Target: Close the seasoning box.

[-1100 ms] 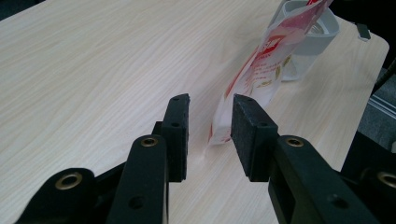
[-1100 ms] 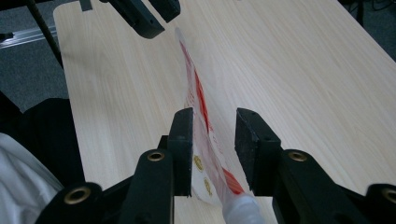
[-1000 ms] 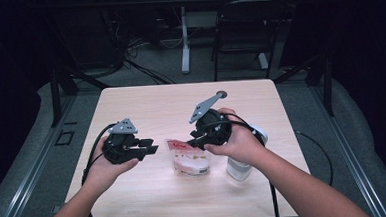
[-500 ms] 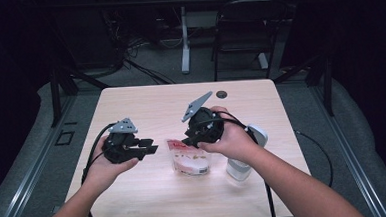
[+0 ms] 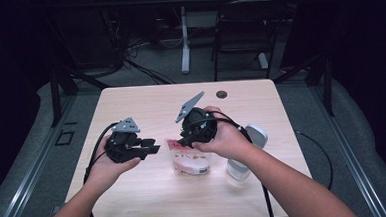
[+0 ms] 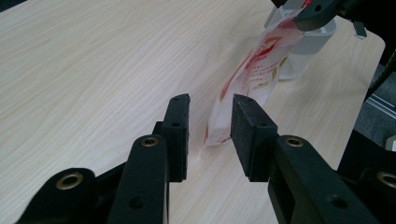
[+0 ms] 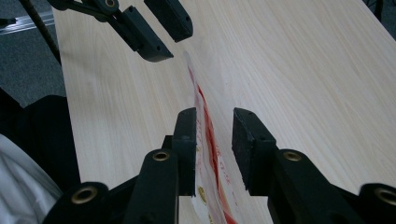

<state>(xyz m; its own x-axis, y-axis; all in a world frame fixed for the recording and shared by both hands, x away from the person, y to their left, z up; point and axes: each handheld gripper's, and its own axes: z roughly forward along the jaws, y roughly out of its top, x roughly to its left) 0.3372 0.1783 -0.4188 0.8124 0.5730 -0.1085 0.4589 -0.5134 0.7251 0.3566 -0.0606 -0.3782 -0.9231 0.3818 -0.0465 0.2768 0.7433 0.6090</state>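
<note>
A clear snack bag with red print [image 5: 189, 162] stands on edge on the light wooden table [image 5: 141, 106], near its front middle. My right gripper [image 5: 183, 140] comes down on it from above. In the right gripper view [image 7: 212, 122] the bag's top edge [image 7: 195, 84] runs between the jaws, which have just been closing; it lies against the left pad [image 7: 187, 140], with a gap to the other pad. My left gripper [image 5: 155, 146] hangs level to the bag's left, jaws open [image 6: 210, 109], the bag's near corner [image 6: 254, 74] just beyond the tips.
A white bottle-like container [image 5: 243, 158] stands right of the bag, under the right forearm. A small dark grommet [image 5: 222, 94] sits near the table's far edge. Beyond the table are a chair [image 5: 240, 36], a desk leg [image 5: 184, 39] and floor cables.
The right hand and its gripper have shifted a little to the left over the bag. The left hand and the bag have stayed put.
</note>
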